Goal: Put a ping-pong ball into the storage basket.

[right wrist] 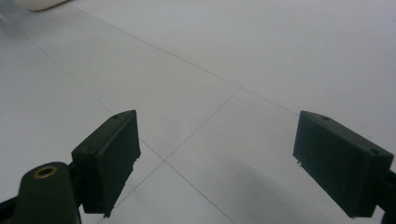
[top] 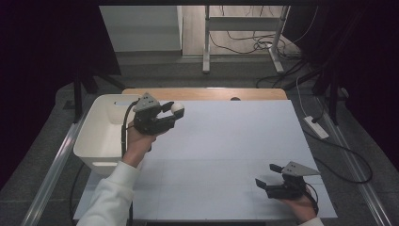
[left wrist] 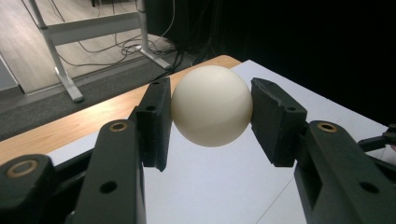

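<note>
White sleeve and forearm reach up from the near left edge, lifting the left claw (top: 175, 112) above the tabletop (top: 235, 141) just right of the bin (top: 101, 132). Its jaws point right and clamp a cream ball (left wrist: 211, 105) between the pads, one on each side, so the ball sits in the air over the far left part of the white surface. At the near right, the right claw (top: 266, 176) lies low over the tabletop, pointing left, jaws spread wide with nothing between them.
</note>
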